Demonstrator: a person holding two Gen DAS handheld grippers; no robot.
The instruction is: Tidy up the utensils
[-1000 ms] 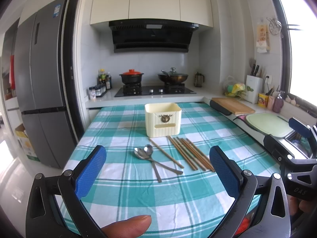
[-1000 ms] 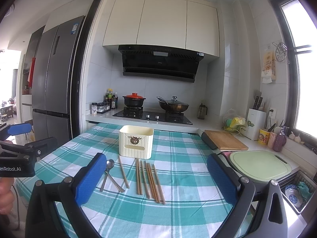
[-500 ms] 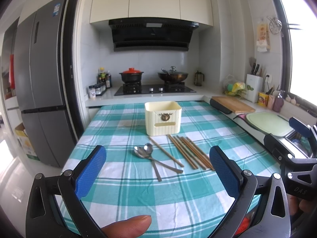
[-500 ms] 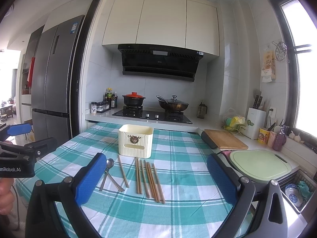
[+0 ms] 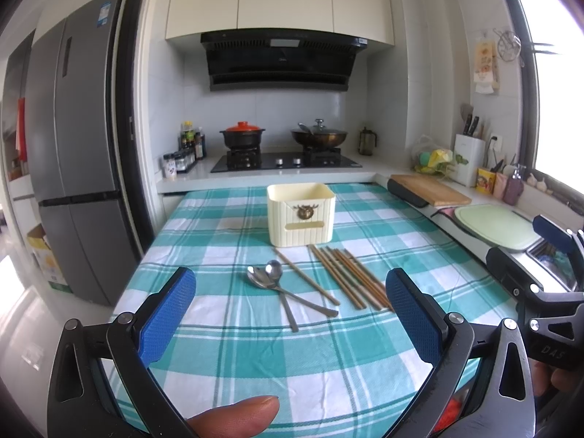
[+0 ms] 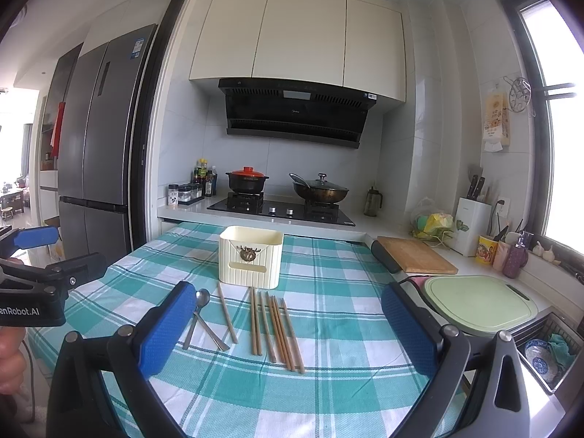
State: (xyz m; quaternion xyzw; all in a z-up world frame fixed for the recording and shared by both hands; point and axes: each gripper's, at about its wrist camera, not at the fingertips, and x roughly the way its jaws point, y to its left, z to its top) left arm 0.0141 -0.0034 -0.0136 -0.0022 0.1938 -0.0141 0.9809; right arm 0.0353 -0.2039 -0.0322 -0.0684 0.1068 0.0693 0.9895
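**A:** Which step is in hand?

**B:** By the look of it, the start: nothing is gathered. The left gripper [image 5: 290, 319] and right gripper [image 6: 284, 328] both hang over the near end of the green-and-white checked tablecloth [image 5: 328, 376], jaws spread wide, holding nothing.

**A:** And the utensils?

**B:** Ahead of the jaws, well clear of the pads. Two crossed steel spoons [image 5: 272, 279] lie left, one lone brown wooden chopstick [image 5: 306, 276] beside them, then a loose bundle of brown wooden chopsticks [image 6: 275, 325]. Just beyond stands the cream ribbed plastic holder [image 6: 251, 257], apparently unfilled.

**A:** The next move?

**B:** Probably a descent, narrowing onto something thin lying flat on cloth.
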